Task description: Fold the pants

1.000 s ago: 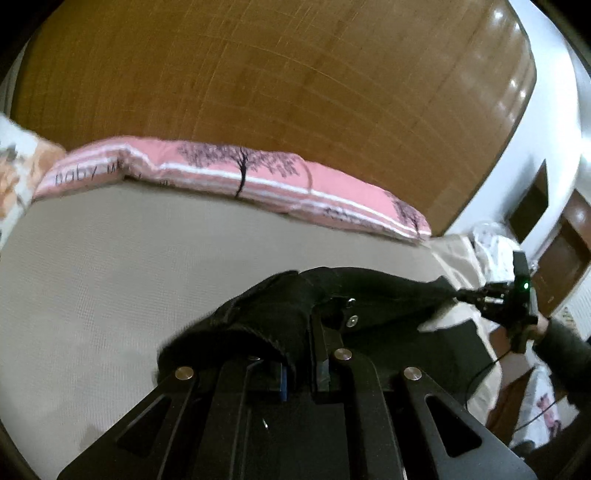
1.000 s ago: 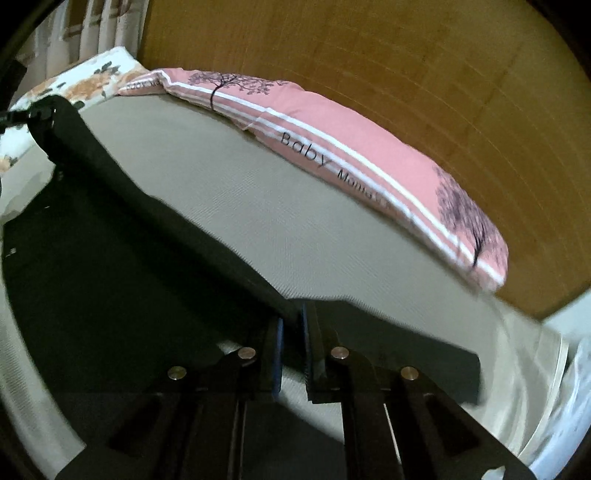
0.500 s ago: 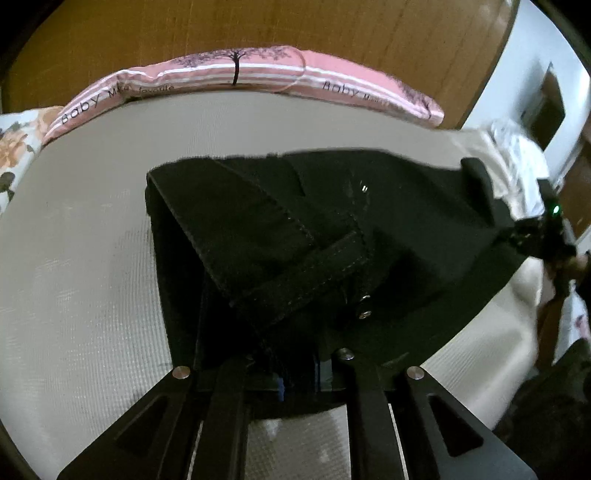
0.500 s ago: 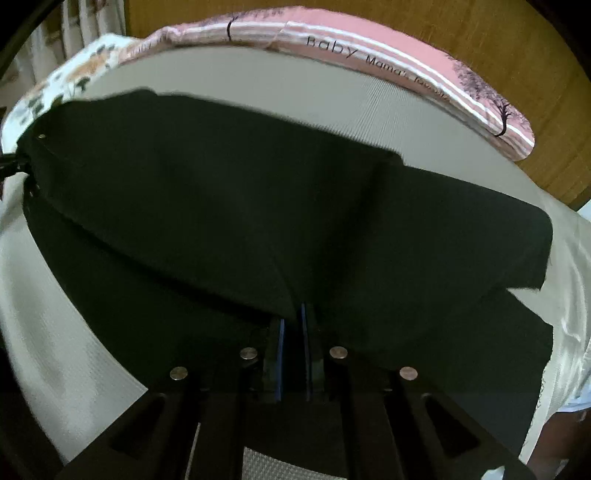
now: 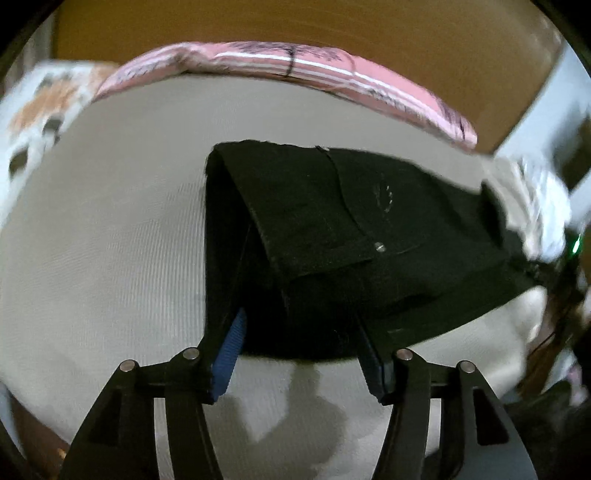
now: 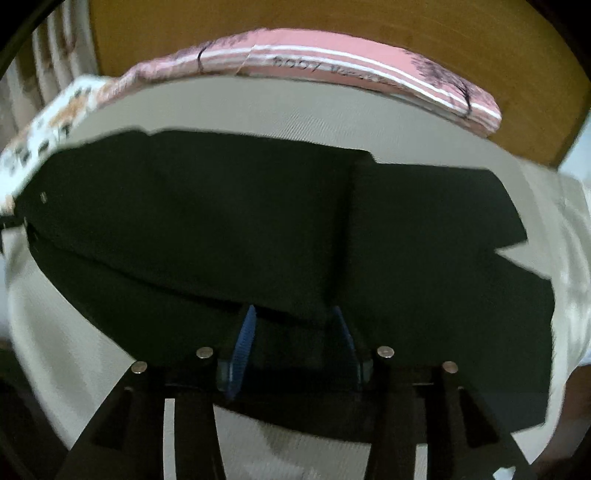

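The black pants [image 5: 332,229] lie folded lengthwise on the beige bed [image 5: 110,240], waistband and rivet at my left end. My left gripper [image 5: 299,314] is open, its blue-padded fingers [image 5: 232,343] spread either side of the waistband fold; the fingertips are hidden under dark cloth. In the right wrist view the pants [image 6: 258,229] stretch across the bed [image 6: 74,350], with the leg ends at the right. My right gripper [image 6: 295,325] is open too, its fingers [image 6: 243,343] spread at the cloth's near edge. The right gripper shows blurred at the far right of the left view [image 5: 569,258].
A pink striped pillow [image 5: 295,66] lies along the wooden headboard [image 5: 332,26]. A floral pillow [image 5: 48,96] sits at the far left. White bedding [image 5: 532,192] bunches at the right bed edge. The pink pillow also shows in the right view [image 6: 332,62].
Both grippers held the pants raised, then lowered them onto the bed. Both have now opened and let go of the cloth, which lies flat.
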Available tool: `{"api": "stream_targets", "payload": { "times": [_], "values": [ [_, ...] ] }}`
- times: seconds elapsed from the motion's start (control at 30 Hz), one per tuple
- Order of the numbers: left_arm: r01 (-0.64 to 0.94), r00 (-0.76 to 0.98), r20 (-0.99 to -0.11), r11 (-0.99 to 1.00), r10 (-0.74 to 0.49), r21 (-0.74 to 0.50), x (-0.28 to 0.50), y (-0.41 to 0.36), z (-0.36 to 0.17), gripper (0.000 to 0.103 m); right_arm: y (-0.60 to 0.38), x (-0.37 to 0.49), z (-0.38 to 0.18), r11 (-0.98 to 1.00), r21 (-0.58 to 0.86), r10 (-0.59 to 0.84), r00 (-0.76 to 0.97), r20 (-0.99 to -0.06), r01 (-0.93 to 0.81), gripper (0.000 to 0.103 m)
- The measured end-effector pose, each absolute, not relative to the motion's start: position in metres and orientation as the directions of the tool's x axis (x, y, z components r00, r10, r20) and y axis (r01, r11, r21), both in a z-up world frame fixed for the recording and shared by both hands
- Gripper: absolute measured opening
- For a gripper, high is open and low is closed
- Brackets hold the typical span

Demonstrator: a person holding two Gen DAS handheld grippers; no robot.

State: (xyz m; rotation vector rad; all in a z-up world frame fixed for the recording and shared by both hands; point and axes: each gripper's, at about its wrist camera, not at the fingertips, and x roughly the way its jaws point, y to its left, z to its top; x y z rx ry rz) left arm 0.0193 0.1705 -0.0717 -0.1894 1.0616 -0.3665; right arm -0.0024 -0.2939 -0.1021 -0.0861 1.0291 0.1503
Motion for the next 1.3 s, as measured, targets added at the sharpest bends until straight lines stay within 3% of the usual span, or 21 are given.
{"api": "stream_targets", "payload": {
  "times": [0.13, 0.27, 0.5, 0.73, 1.07, 1.13, 1.2, 1.23, 1.27, 1.3],
  "values": [
    [0.092, 0.436, -0.736, 0.839, -0.518, -0.537, 0.012, 0.182, -0.071, 0.059, -0.308, -0.016, -0.091, 0.985, 0.146, 0.175, 0.528, -0.831, -0.097, 0.043],
    [-0.025, 0.452, -0.709, 0.787, -0.541, -0.616, 0.01, 0.185, -0.082, 0.06, -0.325, -0.017, -0.095, 0.966, 0.257, 0.222, 0.534, -0.816, -0.009, 0.043],
    [-0.101, 0.507, -0.691, 0.761, -0.515, -0.641, -0.008, 0.198, -0.079, 0.06, -0.342, -0.021, -0.112, 0.932, 0.348, 0.246, 0.529, -0.812, 0.1, 0.044],
    [-0.118, 0.495, -0.653, 0.7, -0.574, -0.705, -0.012, 0.18, -0.086, 0.06, -0.359, -0.012, -0.127, 0.883, 0.433, 0.281, 0.536, -0.796, 0.18, 0.044],
    [-0.202, 0.518, -0.651, 0.66, -0.555, -0.724, 0.017, 0.172, -0.107, 0.06, -0.367, 0.002, -0.137, 0.839, 0.499, 0.316, 0.549, -0.774, 0.22, 0.044],
    [-0.192, 0.537, -0.642, 0.663, -0.546, -0.724, 0.02, 0.175, -0.104, 0.053, -0.368, 0.007, -0.138, 0.826, 0.515, 0.32, 0.559, -0.765, 0.231, 0.044],
    [-0.181, 0.549, -0.663, 0.702, -0.509, -0.688, 0.024, 0.176, -0.1, 0.029, -0.371, 0.01, -0.14, 0.811, 0.53, 0.321, 0.57, -0.756, 0.248, 0.044],
    [-0.175, 0.546, -0.678, 0.724, -0.493, -0.667, 0.028, 0.176, -0.098, 0.027, -0.373, 0.012, -0.14, 0.803, 0.539, 0.321, 0.578, -0.75, 0.253, 0.044],
    [-0.17, 0.545, -0.683, 0.734, -0.486, -0.658, 0.03, 0.178, -0.098, 0.024, -0.373, 0.014, -0.14, 0.799, 0.543, 0.322, 0.582, -0.747, 0.256, 0.041],
    [-0.167, 0.543, -0.692, 0.747, -0.475, -0.644, 0.032, 0.179, -0.097, 0.022, -0.374, 0.016, -0.14, 0.8, 0.541, 0.318, 0.583, -0.748, 0.258, 0.03]
  ]
}}
